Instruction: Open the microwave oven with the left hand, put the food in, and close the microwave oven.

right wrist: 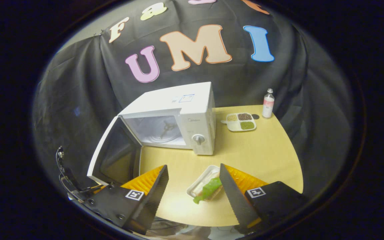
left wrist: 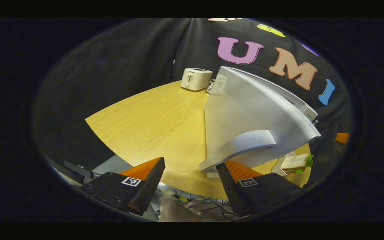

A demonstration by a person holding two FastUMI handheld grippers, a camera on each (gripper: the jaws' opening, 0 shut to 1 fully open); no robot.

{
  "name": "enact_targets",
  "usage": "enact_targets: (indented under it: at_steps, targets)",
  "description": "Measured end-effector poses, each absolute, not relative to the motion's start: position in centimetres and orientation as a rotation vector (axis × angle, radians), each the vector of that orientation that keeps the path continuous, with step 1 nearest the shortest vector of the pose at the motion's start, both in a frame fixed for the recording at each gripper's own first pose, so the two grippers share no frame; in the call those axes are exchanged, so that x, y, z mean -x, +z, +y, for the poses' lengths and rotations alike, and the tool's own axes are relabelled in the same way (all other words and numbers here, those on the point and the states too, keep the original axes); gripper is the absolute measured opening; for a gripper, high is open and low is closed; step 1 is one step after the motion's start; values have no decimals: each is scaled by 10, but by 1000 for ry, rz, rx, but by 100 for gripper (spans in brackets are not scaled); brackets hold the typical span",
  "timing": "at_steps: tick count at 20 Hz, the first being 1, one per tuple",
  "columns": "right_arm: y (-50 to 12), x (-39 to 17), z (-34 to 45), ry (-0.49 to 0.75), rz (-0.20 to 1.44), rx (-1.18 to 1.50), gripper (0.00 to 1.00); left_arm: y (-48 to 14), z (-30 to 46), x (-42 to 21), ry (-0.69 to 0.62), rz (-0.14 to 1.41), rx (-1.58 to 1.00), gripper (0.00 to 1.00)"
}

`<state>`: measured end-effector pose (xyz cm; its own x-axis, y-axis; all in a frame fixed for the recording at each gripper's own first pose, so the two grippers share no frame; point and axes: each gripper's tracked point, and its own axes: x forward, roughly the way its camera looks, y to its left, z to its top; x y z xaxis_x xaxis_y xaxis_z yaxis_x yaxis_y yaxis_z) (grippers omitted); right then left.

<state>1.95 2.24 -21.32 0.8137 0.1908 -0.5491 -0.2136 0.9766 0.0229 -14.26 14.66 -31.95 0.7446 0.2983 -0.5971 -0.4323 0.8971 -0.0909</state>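
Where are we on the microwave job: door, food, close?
Done: the white microwave oven has its door swung wide open, cavity bare. In hand: the right gripper hangs open over the sandwich with green lettuce in its white tray on the wooden table, not gripping. The left gripper is open beside the door. Left: grasp the food, load it, close the door.

Table looks like pale wood-grain laminate, smooth, satin; microwave oven casing smooth, faintly glossy white; toaster glossy cream plastic.
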Motion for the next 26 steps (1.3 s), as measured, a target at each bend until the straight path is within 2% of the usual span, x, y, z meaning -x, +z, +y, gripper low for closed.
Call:
enact_targets:
  at_steps: [3, 4, 5, 6, 9, 10, 11, 13, 14, 15, 21, 22, 23, 24, 25, 26]
  targets:
    - [-220, -14, 46, 198, 589, 20, 88, -313, 174, 156, 405, 615, 229, 90]
    - [-222, -11, 54, 195, 596, 11, 96, -311, 184, 160, 407, 615, 229, 90]
    - [-226, -9, 61, 188, 604, 3, 96, -309, 194, 163, 408, 614, 230, 90]
    - [-229, -7, 66, 180, 609, 0, 89, -308, 205, 165, 405, 614, 230, 90]
    - [-233, 0, 81, 153, 614, -4, 88, -303, 233, 168, 387, 611, 244, 90]
    - [-235, 2, 85, 144, 613, -5, 96, -303, 242, 168, 382, 610, 248, 90]
    - [-236, 4, 90, 135, 612, -8, 89, -302, 250, 168, 381, 607, 249, 90]
    - [-237, 6, 98, 117, 607, -15, 89, -302, 269, 169, 393, 608, 232, 90]
    - [-238, 8, 100, 103, 602, -14, 89, -303, 279, 169, 403, 611, 222, 85]
    - [-237, 8, 101, 91, 595, -13, 96, -302, 287, 169, 408, 611, 216, 90]
    - [-236, 17, 98, 16, 580, -24, 96, -303, 338, 161, 455, 580, 247, 90]
    - [-236, 20, 94, 3, 580, -23, 96, -301, 346, 158, 470, 568, 247, 95]
    - [-236, 22, 90, -11, 583, -22, 96, -299, 353, 155, 483, 554, 250, 90]
    - [-237, 26, 85, -24, 592, -22, 89, -296, 360, 151, 495, 540, 256, 90]
    - [-237, 27, 82, -33, 599, -27, 89, -293, 365, 148, 509, 533, 263, 85]
    - [-238, 29, 77, -43, 605, -33, 89, -289, 369, 146, 522, 525, 263, 90]
